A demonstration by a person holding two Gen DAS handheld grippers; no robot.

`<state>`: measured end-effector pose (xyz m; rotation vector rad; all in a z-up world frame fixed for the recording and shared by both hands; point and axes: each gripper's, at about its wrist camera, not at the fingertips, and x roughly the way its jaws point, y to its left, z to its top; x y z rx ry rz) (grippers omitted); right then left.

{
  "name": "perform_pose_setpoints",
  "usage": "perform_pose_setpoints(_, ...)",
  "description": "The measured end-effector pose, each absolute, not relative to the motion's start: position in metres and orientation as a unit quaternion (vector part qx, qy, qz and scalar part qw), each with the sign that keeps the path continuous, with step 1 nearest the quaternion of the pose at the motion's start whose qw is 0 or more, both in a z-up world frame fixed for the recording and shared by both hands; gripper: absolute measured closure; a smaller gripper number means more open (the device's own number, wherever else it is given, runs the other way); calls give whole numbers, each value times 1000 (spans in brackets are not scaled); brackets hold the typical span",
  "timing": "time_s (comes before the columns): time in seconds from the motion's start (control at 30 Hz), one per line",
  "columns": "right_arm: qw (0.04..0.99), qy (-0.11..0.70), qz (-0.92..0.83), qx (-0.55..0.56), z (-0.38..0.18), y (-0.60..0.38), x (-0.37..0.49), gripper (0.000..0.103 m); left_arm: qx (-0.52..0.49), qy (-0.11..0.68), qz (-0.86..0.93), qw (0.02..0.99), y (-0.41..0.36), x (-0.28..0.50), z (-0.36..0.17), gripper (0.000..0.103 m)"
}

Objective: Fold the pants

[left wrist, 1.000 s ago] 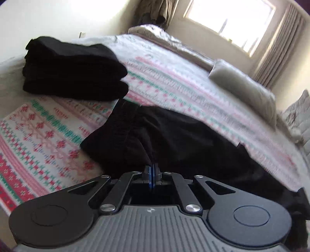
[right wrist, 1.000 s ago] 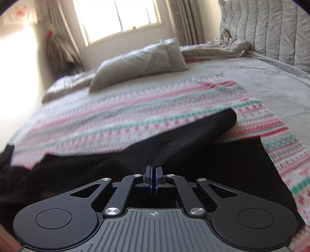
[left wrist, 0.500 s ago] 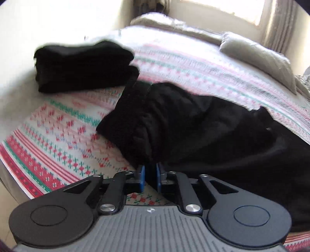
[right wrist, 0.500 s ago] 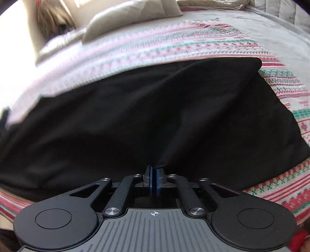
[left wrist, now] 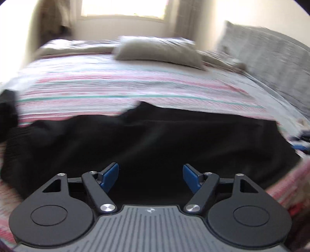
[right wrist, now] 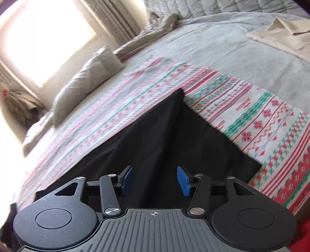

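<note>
Left wrist view: the left gripper [left wrist: 150, 175] hangs above the black pants [left wrist: 155, 139], its blue pads [left wrist: 109, 173] spread wide and the jaws opening, with nothing pinched between them. The pants lie flat across the near part of the patterned blanket [left wrist: 116, 91], which covers the bed; the picture is smeared with motion. On the far side of the blanket from the gripper, a grey pillow [left wrist: 157, 51] rests below a bright window [left wrist: 124, 8]. At the blanket's left edge a dark bundle [left wrist: 7, 108] shows, too blurred to identify.

In the right wrist view, the right gripper [right wrist: 155, 180] also hovers over the pants [right wrist: 158, 139], its jaws opening and its blue pads [right wrist: 183, 180] apart, with dark cloth seen below the gap but not clamped. Here one corner of the pants points toward the far side of the blanket [right wrist: 261, 120], and the pillow [right wrist: 87, 77] lies beyond the blanket, near the window [right wrist: 42, 36].
</note>
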<state>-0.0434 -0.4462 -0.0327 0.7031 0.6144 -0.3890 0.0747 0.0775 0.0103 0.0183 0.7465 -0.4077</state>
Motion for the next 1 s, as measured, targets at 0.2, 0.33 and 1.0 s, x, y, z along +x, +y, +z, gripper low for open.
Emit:
perform_pose_setpoints(0.2, 868, 286, -179, 365, -47, -463, -9, 56, 27, 376, -275, 885, 12, 99, -3, 24)
perform_pose_setpoints(0.33, 871, 293, -200, 341, -62, -461, 17, 91, 26, 357, -317, 878, -18, 107, -12, 24)
perform_pose_setpoints(1.0, 932, 341, 6, 119, -28, -308, 117, 68, 6, 366, -296, 882, -31, 124, -50, 25)
